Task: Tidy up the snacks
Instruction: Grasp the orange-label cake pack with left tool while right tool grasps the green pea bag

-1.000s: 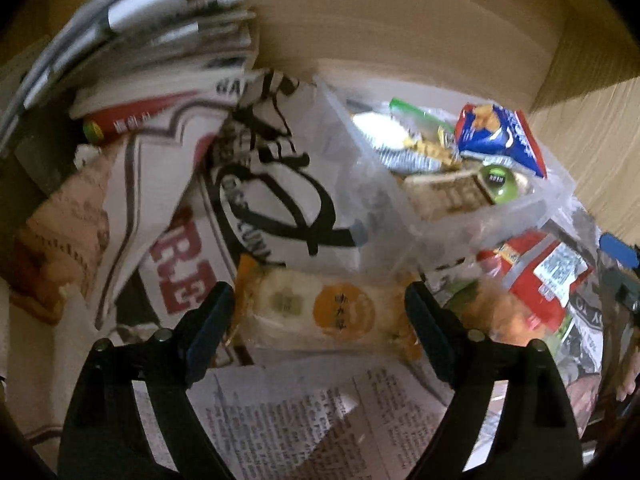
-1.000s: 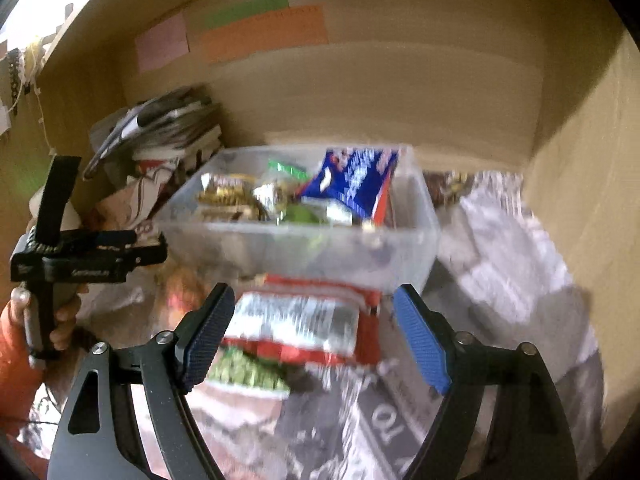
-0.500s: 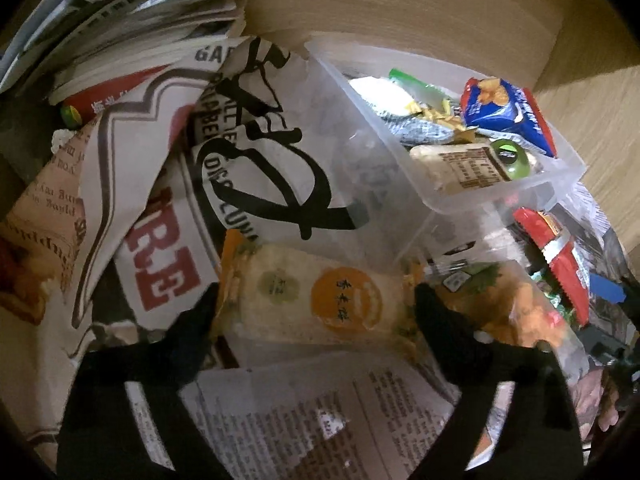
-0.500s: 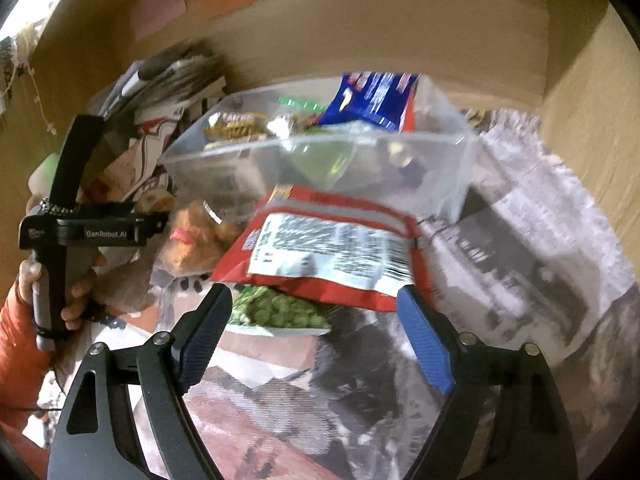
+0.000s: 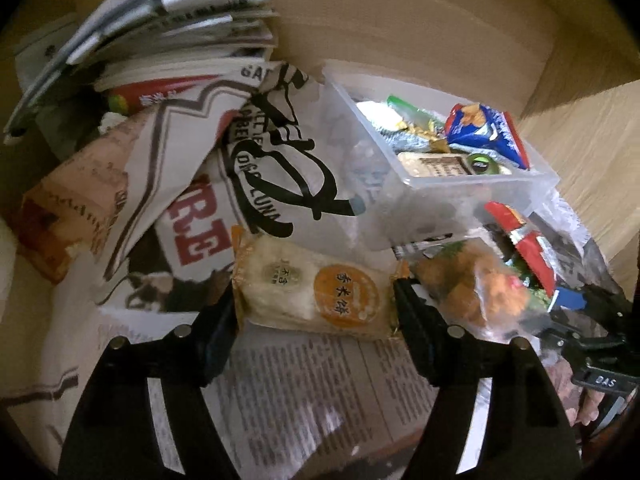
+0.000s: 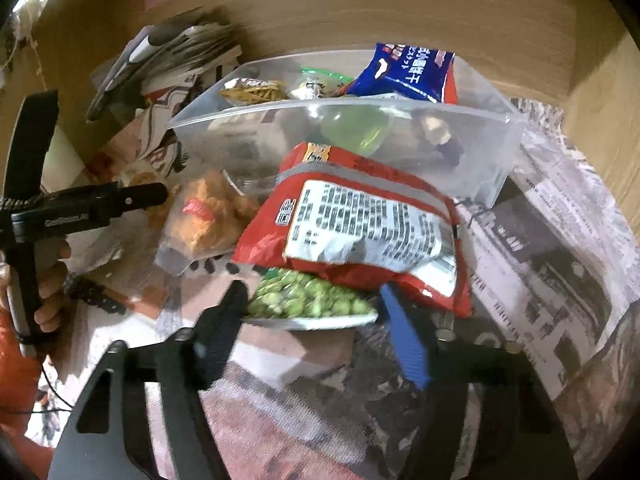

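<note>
My left gripper (image 5: 314, 300) has closed onto both ends of a pale rice-cracker pack (image 5: 316, 292) with an orange round label, lying on newspaper. My right gripper (image 6: 312, 306) has narrowed around a clear bag of green peas (image 6: 308, 300), which lies under a red snack bag (image 6: 360, 232). A clear plastic bin (image 6: 400, 136) behind holds several snacks, including a blue bag (image 6: 404, 72). The bin also shows in the left wrist view (image 5: 460, 196). A bag of orange fried snacks (image 6: 208, 216) lies between the two grippers.
Newspaper (image 6: 560, 248) covers the shelf floor. A stack of magazines and papers (image 5: 152, 32) leans at the back left. Wooden walls (image 6: 400, 4) close in the back and right side. The left gripper appears in the right wrist view (image 6: 100, 204).
Both grippers have moved forward and narrowed: the left onto the rice-cracker pack, the right onto the pea bag. The red bag now looms closer in the right wrist view.
</note>
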A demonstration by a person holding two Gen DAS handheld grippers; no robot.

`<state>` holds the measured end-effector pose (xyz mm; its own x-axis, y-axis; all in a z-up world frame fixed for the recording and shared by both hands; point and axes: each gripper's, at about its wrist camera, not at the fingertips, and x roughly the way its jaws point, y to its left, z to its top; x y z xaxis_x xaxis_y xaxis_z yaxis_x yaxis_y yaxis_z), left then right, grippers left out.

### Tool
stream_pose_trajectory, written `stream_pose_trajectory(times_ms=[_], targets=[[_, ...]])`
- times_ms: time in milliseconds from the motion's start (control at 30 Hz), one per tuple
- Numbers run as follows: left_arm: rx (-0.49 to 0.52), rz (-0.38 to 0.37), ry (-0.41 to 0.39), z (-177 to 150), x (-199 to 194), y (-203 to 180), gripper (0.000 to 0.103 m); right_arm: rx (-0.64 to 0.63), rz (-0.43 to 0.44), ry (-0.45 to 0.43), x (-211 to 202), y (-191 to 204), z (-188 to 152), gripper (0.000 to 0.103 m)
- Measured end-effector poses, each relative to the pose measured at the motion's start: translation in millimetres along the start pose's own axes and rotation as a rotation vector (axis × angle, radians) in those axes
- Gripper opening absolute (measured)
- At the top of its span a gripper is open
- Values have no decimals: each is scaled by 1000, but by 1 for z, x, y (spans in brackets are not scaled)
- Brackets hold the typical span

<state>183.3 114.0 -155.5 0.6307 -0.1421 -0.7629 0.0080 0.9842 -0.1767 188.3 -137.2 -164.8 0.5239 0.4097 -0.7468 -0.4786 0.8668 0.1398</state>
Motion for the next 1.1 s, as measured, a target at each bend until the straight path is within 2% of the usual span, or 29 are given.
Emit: stream_pose_trajectory(times_ms=[200,233,267,400,533,667,733,900,1000,1033,1100], targets=[[1,-24,-52,-11,-30,-7,73,38,-14,-49,-15,-7,-10,55],[2,-29,-62,-13,-35,-9,73,38,-16,-53,-17,-8,-10,51],[2,-30,-68,-13,-37,-11,73,36,-19,-55,-21,-8,-12,41],[12,-41,-101,-14,-49,-17,73,27,-25,-84,-34,-7,-14,33],[11,-62,-131,-16,-62,-23,73,16,-27,-97,-39,-4,-15,28],[15,-70,-155,-17,-72,-29,73,-2,-34,-130,-47,1,-14,18],[13,-77,-169,-16,-77,-32,73,-15,-38,-150,-54,4,-12,8],[16,-87,-196,-15,-86,-38,73,-32,-58,-194,-67,6,-8,7],[18,-91,-203,-16,-89,-42,73,-21,-44,-179,-67,5,-7,8],[19,-93,-203,-17,-90,-43,73,-11,-34,-166,-65,4,-7,12],[20,-94,-201,-19,-91,-45,73,5,4,-132,-59,0,-9,41]])
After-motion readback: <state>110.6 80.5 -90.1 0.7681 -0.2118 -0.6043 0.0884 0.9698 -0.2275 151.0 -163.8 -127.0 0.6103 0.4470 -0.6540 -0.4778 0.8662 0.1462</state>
